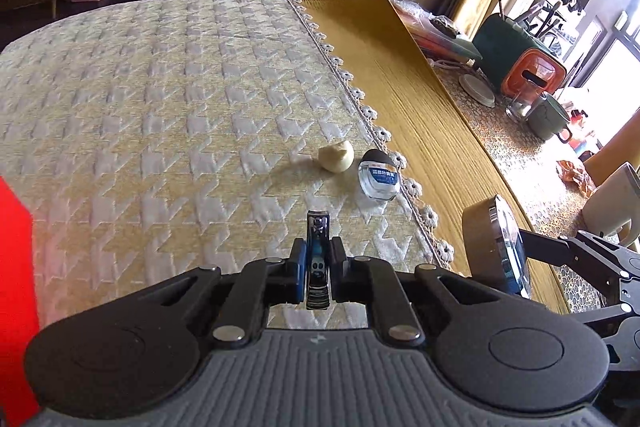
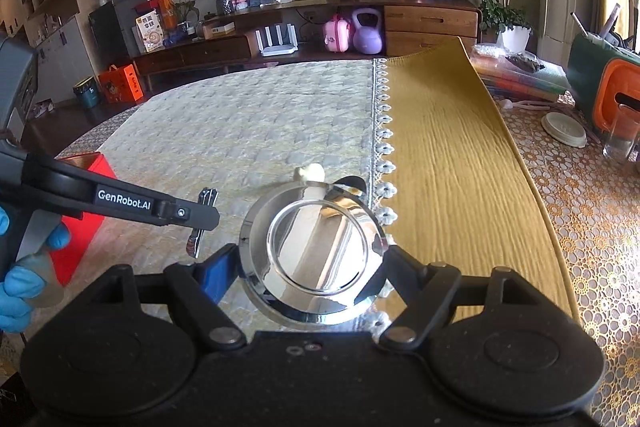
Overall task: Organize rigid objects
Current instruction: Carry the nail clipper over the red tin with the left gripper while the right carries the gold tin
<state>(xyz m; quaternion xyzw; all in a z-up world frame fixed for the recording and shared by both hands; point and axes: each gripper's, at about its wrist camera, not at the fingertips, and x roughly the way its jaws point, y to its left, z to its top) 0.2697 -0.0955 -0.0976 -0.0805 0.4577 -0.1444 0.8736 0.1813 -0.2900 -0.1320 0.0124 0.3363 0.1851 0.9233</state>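
Nail clipper (image 1: 318,259): a slim chrome clipper is clamped edge-on between the blue pads of the left gripper (image 1: 318,261), with its cutting end pointing forward and held clear above the cloth.
Round mirror (image 2: 316,255): a chrome-rimmed compact disc is pinched across its rim by the right gripper (image 2: 314,259), tilted face-up, with window glare reflected in its glass.
Slip risk, clipper: polished metal is held on a narrow edge, so a twist or a jolt could likely let it pivot out of the pads.
Slip risk, mirror: only two rim points are gripped; a tilt could probably let the smooth rim slide out, and the glass could crack on landing.
Collision risk: the two grippers are held near each other, and the left tool's arm is seen just beside the mirror, so a careless swing could knock either load loose.
Loose items: a pale duck-shaped figure (image 1: 337,156) and a small clear bottle (image 1: 379,175) are left just beside each other on the quilted tablecloth (image 1: 168,99), near its lace border.
Red box (image 2: 86,211): a likely destination is seen at the left edge of the table; its inside cannot be seen.
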